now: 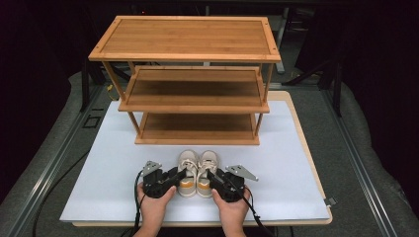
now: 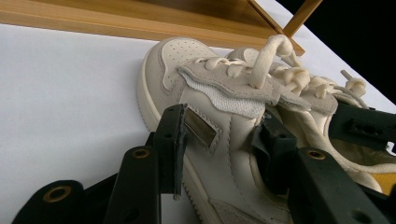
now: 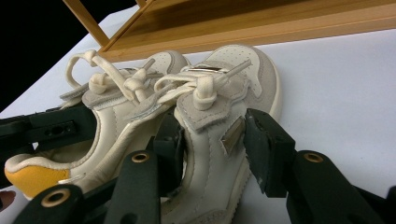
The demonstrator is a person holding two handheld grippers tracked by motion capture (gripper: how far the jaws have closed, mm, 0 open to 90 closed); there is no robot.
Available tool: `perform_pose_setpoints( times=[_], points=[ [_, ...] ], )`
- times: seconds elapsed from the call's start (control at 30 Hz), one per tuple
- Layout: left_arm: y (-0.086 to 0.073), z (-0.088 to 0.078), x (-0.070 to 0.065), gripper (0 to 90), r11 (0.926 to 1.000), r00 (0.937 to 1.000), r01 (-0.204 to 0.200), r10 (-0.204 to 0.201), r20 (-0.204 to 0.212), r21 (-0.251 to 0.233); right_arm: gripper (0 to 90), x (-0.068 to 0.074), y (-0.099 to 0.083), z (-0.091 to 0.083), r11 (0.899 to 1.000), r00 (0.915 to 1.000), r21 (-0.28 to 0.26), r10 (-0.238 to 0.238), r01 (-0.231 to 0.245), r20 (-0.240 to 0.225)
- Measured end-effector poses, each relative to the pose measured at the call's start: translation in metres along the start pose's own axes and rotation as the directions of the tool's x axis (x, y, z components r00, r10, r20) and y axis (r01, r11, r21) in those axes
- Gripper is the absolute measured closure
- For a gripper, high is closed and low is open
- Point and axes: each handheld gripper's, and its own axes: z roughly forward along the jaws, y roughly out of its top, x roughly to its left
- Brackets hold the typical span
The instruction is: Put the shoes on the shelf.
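High view: two hands are coming in from the bottom edge, each holding a black claw against a pair of small cream shoes on a white table (image 1: 99,187). The left gripper (image 1: 176,174) is clamping the outer side wall of the left shoe (image 1: 187,173), one jaw outside the shoe and one inside its opening. The right gripper (image 1: 211,176) is doing the same on the right shoe (image 1: 207,173). The shoes are sitting side by side, touching, toes pointing away from the claws.

In the left gripper view, the left gripper (image 2: 224,135) is pressing its pads on the cream leather wall of the left shoe (image 2: 219,121), just below the knotted laces; the other claw is showing just beyond, on the far shoe. In the right gripper view, the right gripper (image 3: 212,140) is squeezing the wall of the right shoe (image 3: 219,107), with the left shoe (image 3: 112,116) and its yellow heel lining lying just beside it.

Beyond the toes, a short way past both claws, a three-tier wooden shoe rack (image 1: 190,74) is standing on the table, its shelves bare.
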Motion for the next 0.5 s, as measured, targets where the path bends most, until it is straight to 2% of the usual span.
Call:
perform_pose_setpoints(
  times=[0.1,0.5],
  points=[
    [0.0008,0.0,-0.0008,59.0,0.9999,0.9999,-0.011,0.011,-0.004,0.006,58.8,0.0005,-0.0001,0.0005,1.0,1.0,-0.008,-0.001,0.001,0.003],
    [0.002,-0.0015,0.0008,59.7,1.0,1.0,0.002,-0.002,0.004,0.008,59.0,0.0013,0.0011,0.0001,1.0,1.0,-0.007,0.006,-0.006,0.003]
  ],
)
